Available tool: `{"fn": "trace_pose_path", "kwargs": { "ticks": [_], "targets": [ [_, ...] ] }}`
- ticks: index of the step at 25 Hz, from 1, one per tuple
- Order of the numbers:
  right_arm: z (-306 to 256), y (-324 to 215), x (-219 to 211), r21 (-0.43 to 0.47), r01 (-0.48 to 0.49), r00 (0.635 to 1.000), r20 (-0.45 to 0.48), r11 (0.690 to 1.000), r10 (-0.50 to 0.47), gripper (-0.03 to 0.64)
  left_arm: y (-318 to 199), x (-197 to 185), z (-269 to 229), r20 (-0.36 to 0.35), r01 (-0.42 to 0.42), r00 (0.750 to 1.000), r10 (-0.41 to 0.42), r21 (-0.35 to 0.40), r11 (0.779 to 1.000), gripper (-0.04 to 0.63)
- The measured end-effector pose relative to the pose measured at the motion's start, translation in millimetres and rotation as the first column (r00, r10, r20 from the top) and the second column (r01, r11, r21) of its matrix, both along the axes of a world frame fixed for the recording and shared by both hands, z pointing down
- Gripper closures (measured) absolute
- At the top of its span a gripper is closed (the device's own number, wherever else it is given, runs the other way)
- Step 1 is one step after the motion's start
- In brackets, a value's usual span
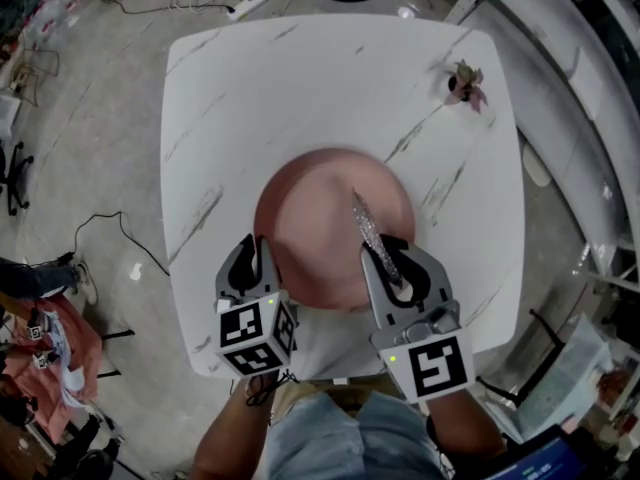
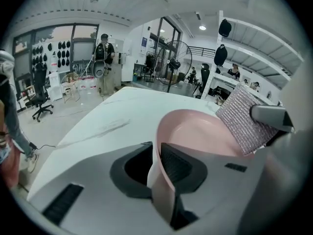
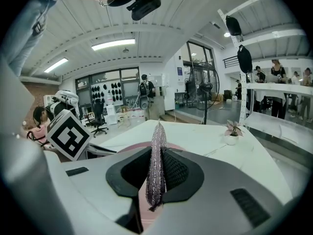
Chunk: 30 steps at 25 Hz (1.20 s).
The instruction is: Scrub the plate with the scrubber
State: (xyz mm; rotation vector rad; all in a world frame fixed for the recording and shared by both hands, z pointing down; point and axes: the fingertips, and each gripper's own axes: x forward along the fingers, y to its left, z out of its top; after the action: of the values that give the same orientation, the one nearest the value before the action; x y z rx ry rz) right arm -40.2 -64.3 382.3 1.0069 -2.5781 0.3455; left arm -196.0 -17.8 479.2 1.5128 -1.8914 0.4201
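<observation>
Side by side at the near edge, both tongs point away from the person, marker cubes up. The left tongs are closed on the near-left rim of the plate, one jaw inside the rim and one outside. The right tongs are clamped flat on the scrubber, a silvery mesh pad held edge-on, which sticks out past the jaws over the plate's right half. Whether it touches the plate I cannot tell.

Under them is the bench, a white, grey-veined, square top with rounded corners. The pink plate sits in the near middle of it, close to the front edge. A small potted plant with pinkish leaves stands well apart at the far right corner.

Around the bench is a grey concrete floor with a power strip and loose cables. The gripper views show a workshop hall with strip lights, big windows, a standing fan and a person standing far off.
</observation>
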Motion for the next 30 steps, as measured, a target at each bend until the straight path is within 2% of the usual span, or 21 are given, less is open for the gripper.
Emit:
{"fn": "trace_pose_path", "kwargs": {
  "ticks": [3,13,17,24,30],
  "targets": [
    [-1.5,-2.3,1.2,0.006,-0.001,1.000,0.003,1.000,0.001,0.546,-1.8,0.5,0.8,0.000,0.004,1.000,-0.004,-0.001,1.000,0.545],
    [-1.3,-5.8,6.6,0.005,-0.013,1.000,0.000,1.000,0.013,0.546,-7.1,1.2,-6.2,-0.064,0.034,0.997,-0.033,0.019,0.999,0.566],
    [-14.2,-9.8,7.1,0.028,-0.014,1.000,0.008,0.999,0.014,0.546,-16.5,8.0,-29.3,-0.063,0.005,0.998,-0.002,0.049,0.999,0.577],
    [-44.9,-13.5,0.5,0.058,-0.001,1.000,0.018,0.998,-0.001,0.546,-32.7,20.6,-78.0,0.065,-0.121,0.991,0.116,0.075,0.990,0.578],
    [-42.6,-27.2,5.4,0.066,-0.023,1.000,-0.009,0.998,0.024,0.546,-49.0,37.0,-99.5,0.112,-0.198,0.976,0.188,0.082,0.977,0.577]
  ]
}}
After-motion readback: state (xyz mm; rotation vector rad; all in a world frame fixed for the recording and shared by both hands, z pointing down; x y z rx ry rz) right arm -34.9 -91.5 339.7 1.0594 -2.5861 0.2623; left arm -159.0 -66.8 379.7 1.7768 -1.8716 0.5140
